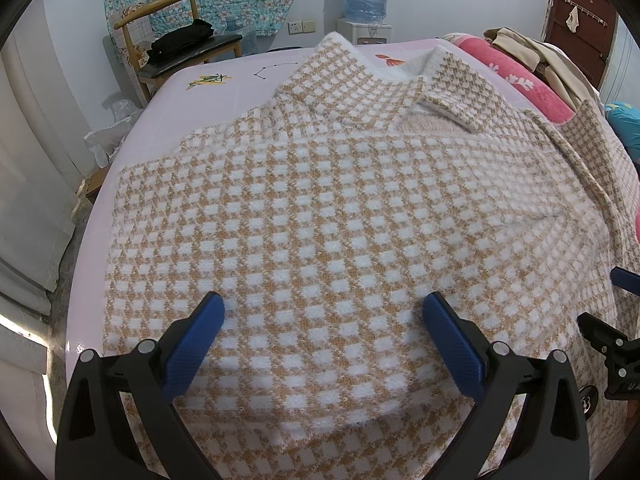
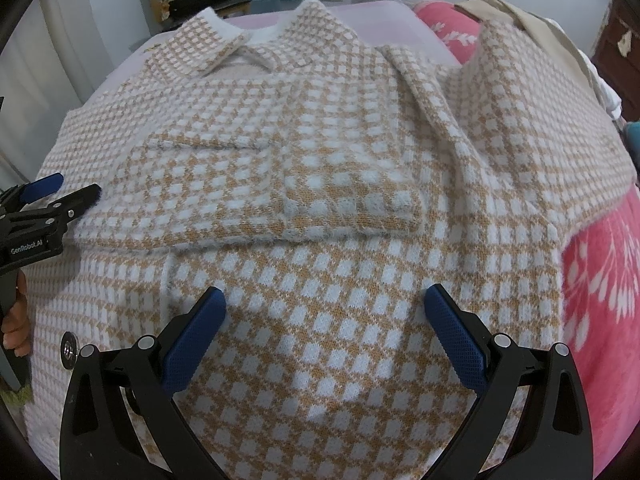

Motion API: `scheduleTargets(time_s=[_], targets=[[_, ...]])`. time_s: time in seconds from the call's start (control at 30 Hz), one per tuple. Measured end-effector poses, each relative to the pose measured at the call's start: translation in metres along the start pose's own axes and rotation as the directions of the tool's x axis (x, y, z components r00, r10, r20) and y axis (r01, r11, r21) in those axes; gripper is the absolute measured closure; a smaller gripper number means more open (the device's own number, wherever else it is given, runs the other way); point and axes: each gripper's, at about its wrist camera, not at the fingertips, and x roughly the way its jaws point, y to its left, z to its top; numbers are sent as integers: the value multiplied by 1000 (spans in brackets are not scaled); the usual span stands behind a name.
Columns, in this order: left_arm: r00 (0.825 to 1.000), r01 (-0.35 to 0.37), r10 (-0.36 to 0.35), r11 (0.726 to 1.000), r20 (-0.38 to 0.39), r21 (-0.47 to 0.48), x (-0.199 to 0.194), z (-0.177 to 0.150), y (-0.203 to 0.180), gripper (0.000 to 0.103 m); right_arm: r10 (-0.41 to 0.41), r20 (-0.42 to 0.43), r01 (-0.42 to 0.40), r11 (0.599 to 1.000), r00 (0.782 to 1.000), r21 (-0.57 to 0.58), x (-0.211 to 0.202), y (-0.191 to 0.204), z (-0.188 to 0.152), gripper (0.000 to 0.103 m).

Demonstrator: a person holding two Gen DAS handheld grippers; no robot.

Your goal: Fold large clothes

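A large tan-and-white checked knit cardigan lies spread on the pink bed, collar at the far end. In the right wrist view the same cardigan shows one sleeve folded across the chest, its cuff near the middle, and a button at the lower left. My left gripper hovers open just above the lower body of the garment, nothing between its blue fingers. My right gripper is open too, over the front panel below the folded sleeve. The left gripper shows at the left edge of the right wrist view.
A pink sheet covers the bed. A rolled pink blanket with beige clothes on it lies along the right side. A wooden chair holding a black bag, and a water dispenser, stand beyond the far edge.
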Motion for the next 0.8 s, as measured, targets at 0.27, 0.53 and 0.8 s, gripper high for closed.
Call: scheduleTargets(time_s=[0.27,0.53,0.8], targets=[[1000,2,-2,1000,6,1,0,0,0,5,67,82,-73,995,994,72,-40,-43,7,8],[1000,2,-2,1000,5,1,0,-1,0,5,-33,137,7,982,990,188,-68,-116,21,8],[1000,1,-1,1000,2,2,1,0,0,5,-93,154,42,951,984,306,-66,-189,30,8]])
